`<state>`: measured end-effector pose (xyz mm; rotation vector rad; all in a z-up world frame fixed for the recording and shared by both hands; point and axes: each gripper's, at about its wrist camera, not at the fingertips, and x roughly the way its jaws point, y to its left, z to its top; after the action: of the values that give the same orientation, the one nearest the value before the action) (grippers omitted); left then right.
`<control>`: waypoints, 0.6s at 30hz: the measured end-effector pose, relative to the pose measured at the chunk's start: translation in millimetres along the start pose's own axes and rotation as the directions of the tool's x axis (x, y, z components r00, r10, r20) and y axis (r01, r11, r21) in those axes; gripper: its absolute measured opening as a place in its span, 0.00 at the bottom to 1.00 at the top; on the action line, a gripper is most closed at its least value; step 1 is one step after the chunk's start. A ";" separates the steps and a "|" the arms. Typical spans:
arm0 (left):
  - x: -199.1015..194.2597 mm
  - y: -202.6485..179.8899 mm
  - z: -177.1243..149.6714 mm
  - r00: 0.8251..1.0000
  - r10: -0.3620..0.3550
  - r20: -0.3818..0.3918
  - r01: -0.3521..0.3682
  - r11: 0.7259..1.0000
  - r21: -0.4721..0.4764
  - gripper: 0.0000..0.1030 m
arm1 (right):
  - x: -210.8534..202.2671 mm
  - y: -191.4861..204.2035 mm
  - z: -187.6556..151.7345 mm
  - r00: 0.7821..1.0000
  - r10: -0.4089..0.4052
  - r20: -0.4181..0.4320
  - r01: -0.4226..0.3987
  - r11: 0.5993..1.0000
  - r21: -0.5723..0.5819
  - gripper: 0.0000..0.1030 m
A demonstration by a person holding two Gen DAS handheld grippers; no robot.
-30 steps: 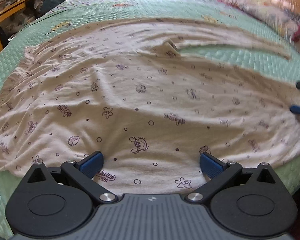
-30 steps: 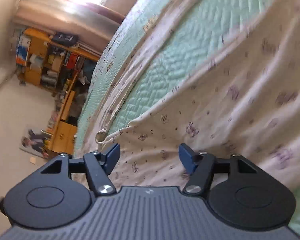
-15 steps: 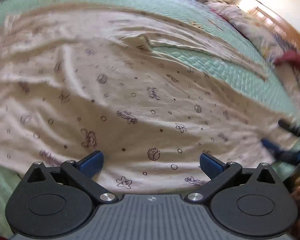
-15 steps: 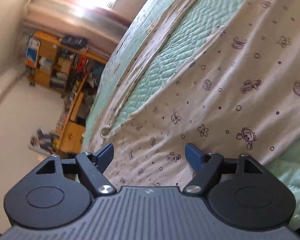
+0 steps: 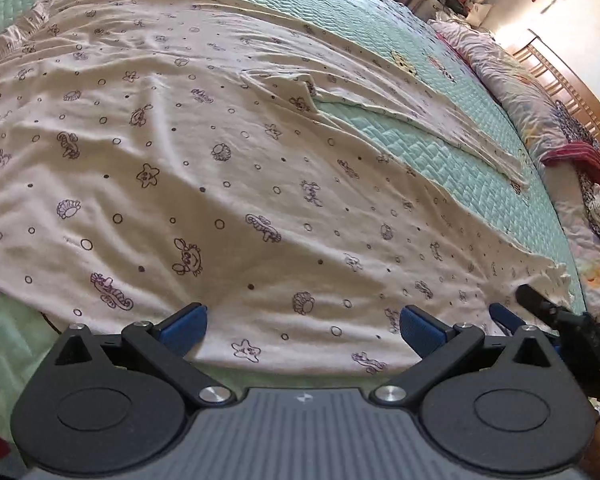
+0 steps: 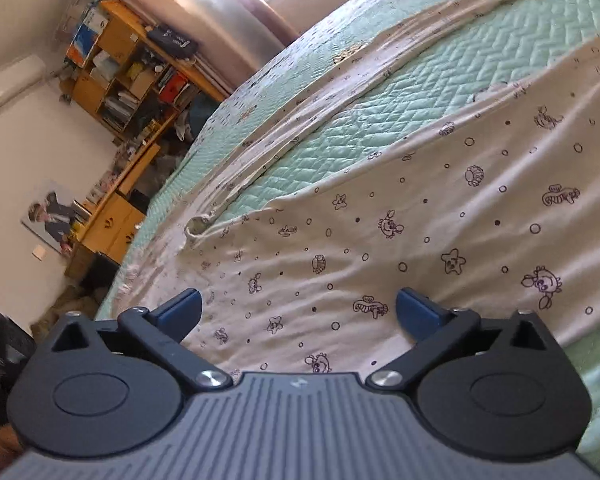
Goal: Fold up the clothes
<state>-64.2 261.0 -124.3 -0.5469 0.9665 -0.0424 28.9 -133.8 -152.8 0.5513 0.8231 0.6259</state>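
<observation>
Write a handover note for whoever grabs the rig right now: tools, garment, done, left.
Left tool: open, holding nothing, over the near hem of the printed garment.
Right tool: jaws have just been opening, now wide, nothing between them, above the garment near its right end.
Garment: spread flat on the green quilted bed, one long sleeve lying out across the quilt.
Done: laid out and released; no fold visible.
Left: likely bring the sleeve in, then fold the body.

- Green quilted bedspread (image 5: 440,148), covering the bed.
- Floral pillow (image 5: 512,92) by wooden headboard (image 5: 572,92).
- Cluttered wooden shelving (image 6: 128,76).
- Wall air conditioner (image 6: 8,84).
</observation>
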 end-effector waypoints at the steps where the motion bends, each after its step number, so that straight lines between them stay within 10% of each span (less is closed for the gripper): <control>1: -2.7 1.1 1.3 1.000 -0.006 0.010 0.006 1.000 -0.009 0.99 | 1.3 2.6 0.2 1.000 -0.009 -0.009 0.009 1.000 -0.018 1.00; 12: -34.8 50.8 45.8 0.978 0.040 0.205 -0.003 0.984 -0.179 0.99 | -3.2 1.7 -1.1 0.999 0.010 -0.031 -0.010 1.000 -0.004 1.00; 16: -28.1 92.8 49.7 0.968 0.200 0.155 -0.151 0.947 -0.283 0.99 | -0.8 11.1 -4.2 0.999 -0.030 -0.038 0.028 0.997 -0.068 1.00; 18: -30.8 111.4 42.9 0.973 0.167 0.161 -0.108 0.940 -0.324 0.99 | -0.3 14.5 -4.2 0.998 -0.042 -0.047 0.038 0.995 -0.088 1.00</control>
<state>-70.9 383.8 -132.8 -0.7601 0.8293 0.2896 21.1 -123.1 -145.4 0.4413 0.8465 0.6374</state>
